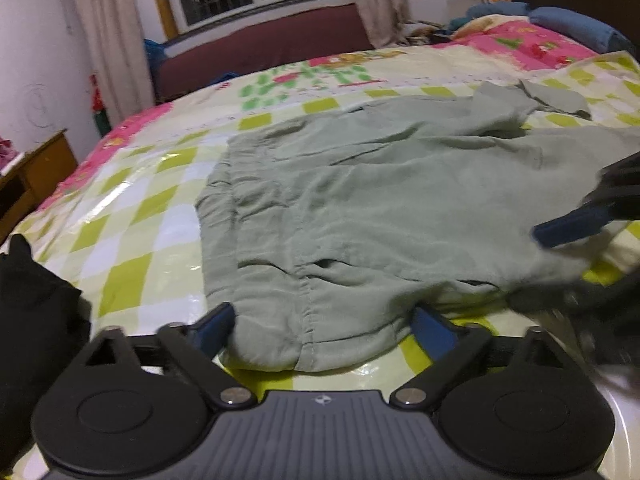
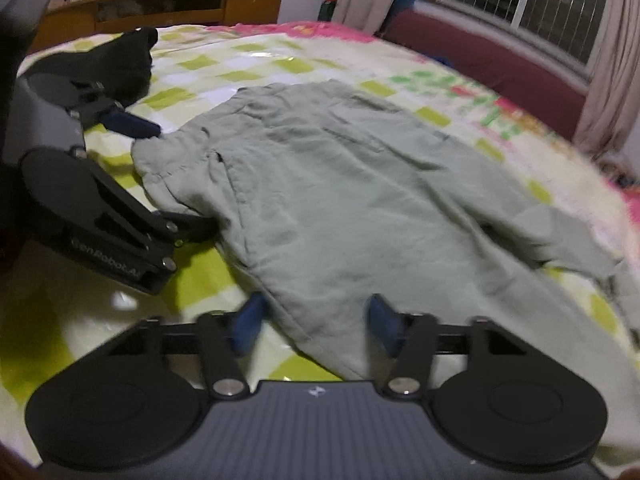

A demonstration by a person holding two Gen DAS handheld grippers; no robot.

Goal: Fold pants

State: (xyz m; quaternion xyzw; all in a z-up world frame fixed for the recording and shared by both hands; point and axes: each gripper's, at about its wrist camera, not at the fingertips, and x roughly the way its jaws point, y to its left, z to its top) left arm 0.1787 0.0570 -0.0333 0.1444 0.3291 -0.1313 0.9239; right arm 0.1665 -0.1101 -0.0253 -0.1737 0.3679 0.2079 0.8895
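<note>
Pale green pants [image 1: 360, 200] lie spread and creased on a checked bed sheet [image 1: 132, 208]. In the left wrist view my left gripper [image 1: 324, 326] stands wide open over the near hem, with the cloth lying between its blue fingers [image 1: 216, 324] and neither pad pressing. In the right wrist view my right gripper [image 2: 316, 324] has its blue fingers [image 2: 384, 324] apart astride the pants' [image 2: 360, 184] near edge, not pinching it. The left gripper [image 2: 186, 176] shows there at the pants' left corner. The blurred right gripper [image 1: 528, 268] appears at the right edge of the left wrist view.
A black garment [image 2: 116, 60] lies on the bed beyond the left gripper. A maroon bench [image 1: 260, 48] runs under the window. A wooden shelf unit [image 2: 160, 4] stands past the bed's edge. Blue bedding [image 1: 572, 24] is piled at the far right.
</note>
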